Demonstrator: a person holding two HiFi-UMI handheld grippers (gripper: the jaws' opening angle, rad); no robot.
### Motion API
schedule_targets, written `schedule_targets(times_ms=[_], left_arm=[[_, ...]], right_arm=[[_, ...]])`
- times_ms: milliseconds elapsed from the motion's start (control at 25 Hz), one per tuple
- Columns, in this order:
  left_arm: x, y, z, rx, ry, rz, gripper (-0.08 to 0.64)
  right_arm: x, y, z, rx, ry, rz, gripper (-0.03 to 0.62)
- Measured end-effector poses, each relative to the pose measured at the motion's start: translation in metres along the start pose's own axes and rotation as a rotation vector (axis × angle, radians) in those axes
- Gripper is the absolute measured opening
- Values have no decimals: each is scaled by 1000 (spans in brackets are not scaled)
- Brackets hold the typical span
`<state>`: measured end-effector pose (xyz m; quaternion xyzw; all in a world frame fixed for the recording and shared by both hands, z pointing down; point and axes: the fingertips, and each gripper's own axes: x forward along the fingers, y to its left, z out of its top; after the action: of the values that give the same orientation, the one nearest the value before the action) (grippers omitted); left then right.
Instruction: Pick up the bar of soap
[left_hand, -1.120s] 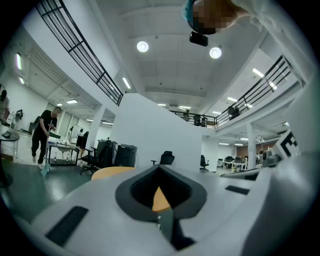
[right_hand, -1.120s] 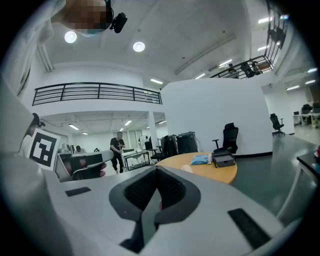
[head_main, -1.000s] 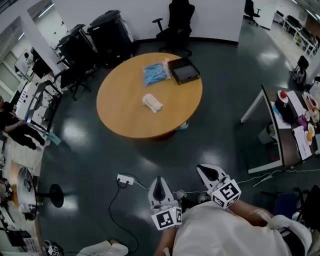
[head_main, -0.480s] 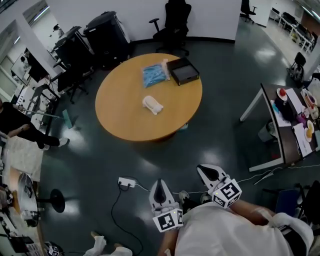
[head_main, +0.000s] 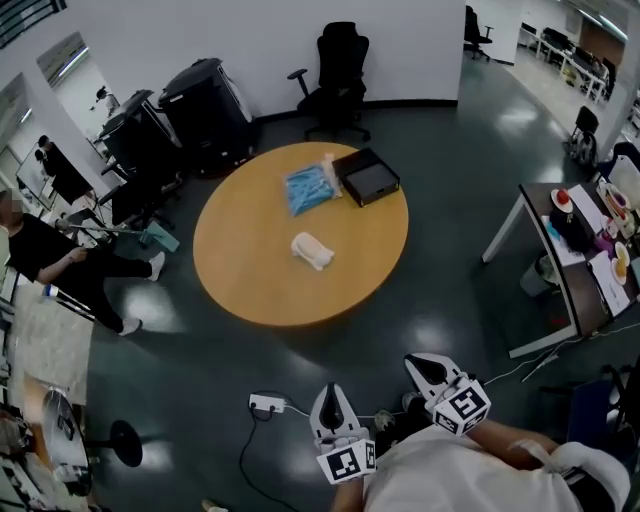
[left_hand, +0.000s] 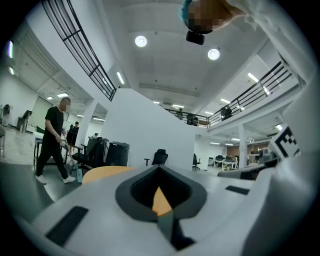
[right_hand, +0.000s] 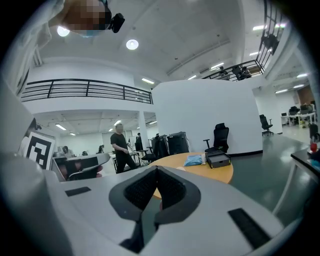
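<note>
The round table (head_main: 250, 270) has a smooth, satiny wood top; the dark floor (head_main: 450, 290) is glossy, mirroring the lights. The blue packet (head_main: 305, 187) looks like crinkly plastic film, the black box (head_main: 367, 178) matt, the bar of soap (head_main: 312, 250) pale and dull.

Holds the left gripper (head_main: 331, 396) and the right gripper (head_main: 421, 364) low, close in front of the torso (head_main: 440, 475), side by side and apart. Points the left straight ahead, the right ahead and slightly inward. Presses each pair of jaws together, nothing between them. Turns both marker cubes (head_main: 346, 463) upward. Brings the light-sleeved right forearm (head_main: 525, 445) in from the lower right.
</note>
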<state>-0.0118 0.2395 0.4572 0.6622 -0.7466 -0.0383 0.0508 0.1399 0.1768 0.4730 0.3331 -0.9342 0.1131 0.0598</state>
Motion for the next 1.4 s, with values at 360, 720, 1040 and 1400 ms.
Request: schedule_targets(times_ms=[360, 720, 1040, 1400], left_arm=[[74, 29, -5, -12, -2, 8, 8], [211, 69, 18, 0, -17, 60, 6], [293, 95, 28, 29, -15, 93, 6], [346, 134, 11, 22, 39, 50, 8]], right_arm=[[82, -35, 3, 27, 5, -7, 15], [229, -93, 42, -7, 27, 57, 15], [329, -127, 40, -40, 93, 93, 15], [422, -136, -20, -20, 226, 57, 17]])
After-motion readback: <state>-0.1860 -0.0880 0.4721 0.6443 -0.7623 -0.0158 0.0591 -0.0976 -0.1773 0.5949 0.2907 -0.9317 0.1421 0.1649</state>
